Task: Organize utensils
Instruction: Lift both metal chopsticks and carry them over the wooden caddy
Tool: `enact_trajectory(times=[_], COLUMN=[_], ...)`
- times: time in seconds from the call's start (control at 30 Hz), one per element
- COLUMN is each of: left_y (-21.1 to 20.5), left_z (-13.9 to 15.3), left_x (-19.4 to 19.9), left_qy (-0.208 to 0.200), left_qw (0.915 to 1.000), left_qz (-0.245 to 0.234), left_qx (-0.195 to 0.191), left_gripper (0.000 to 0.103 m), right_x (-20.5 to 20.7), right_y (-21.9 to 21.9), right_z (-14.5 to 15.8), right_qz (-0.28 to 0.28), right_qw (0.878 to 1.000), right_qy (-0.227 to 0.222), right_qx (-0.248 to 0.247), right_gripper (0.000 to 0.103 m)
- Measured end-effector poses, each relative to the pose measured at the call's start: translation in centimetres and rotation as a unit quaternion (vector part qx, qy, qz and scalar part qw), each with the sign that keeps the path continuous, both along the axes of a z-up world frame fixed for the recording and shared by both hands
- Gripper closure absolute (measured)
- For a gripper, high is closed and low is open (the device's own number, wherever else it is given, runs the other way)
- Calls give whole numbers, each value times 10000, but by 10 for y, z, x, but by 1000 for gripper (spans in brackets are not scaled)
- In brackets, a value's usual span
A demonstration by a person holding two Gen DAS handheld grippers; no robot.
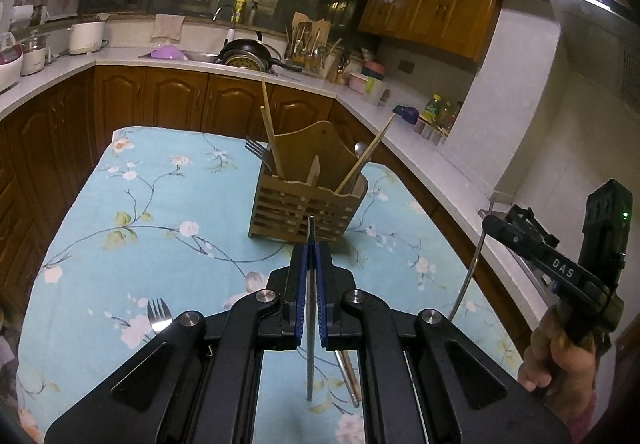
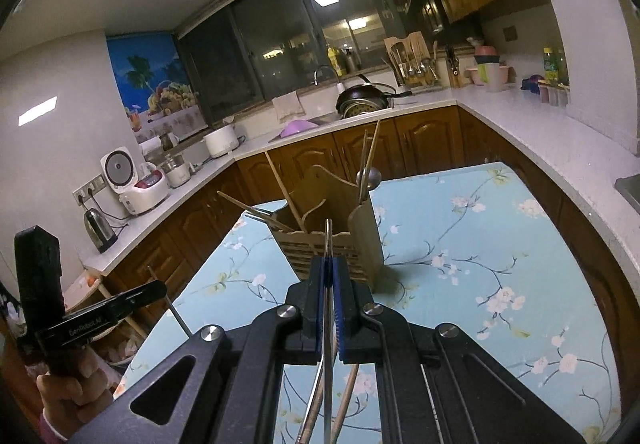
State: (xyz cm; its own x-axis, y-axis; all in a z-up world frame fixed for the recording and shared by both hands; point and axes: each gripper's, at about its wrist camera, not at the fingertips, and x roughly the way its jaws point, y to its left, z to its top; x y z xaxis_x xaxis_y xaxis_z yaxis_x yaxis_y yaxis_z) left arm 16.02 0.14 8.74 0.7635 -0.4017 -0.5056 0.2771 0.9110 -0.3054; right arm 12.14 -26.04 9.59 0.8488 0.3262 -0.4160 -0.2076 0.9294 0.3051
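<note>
A slatted wooden utensil holder [image 1: 306, 203] stands on the blue floral tablecloth [image 1: 160, 203]. It holds chopsticks [image 1: 272, 135], a fork [image 1: 256, 151] and a spoon [image 1: 361, 149]. My left gripper [image 1: 311, 244] is shut on a thin metal utensil handle [image 1: 310, 324], held upright just in front of the holder. My right gripper [image 2: 329, 264] is shut on another thin metal utensil [image 2: 328, 324], close in front of the holder [image 2: 340, 240]. In the left wrist view the right gripper [image 1: 492, 222] shows at the right with its metal rod [image 1: 468, 276].
A loose fork [image 1: 159, 314] lies on the cloth at the near left. Chopsticks [image 1: 349, 376] lie under my left gripper, and more utensils [image 2: 344, 404] under the right. Kitchen counters [image 1: 420, 147] with a sink, pan [image 1: 248, 53] and appliances surround the table.
</note>
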Motion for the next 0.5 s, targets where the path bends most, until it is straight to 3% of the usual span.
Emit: enact_trajectory(times=[0.5], left_y=[2], left_z=[15], left_x=[15], left_qy=[-163], left_qw=[9998], left_qz=[14], left_qx=[-59], left_gripper=[99], right_x=[19], right_y=[1], right_z=[8], right_qz=[-61], right_qw=[9999], right_qy=[-110], right_qx=[99], right_gripper=[99])
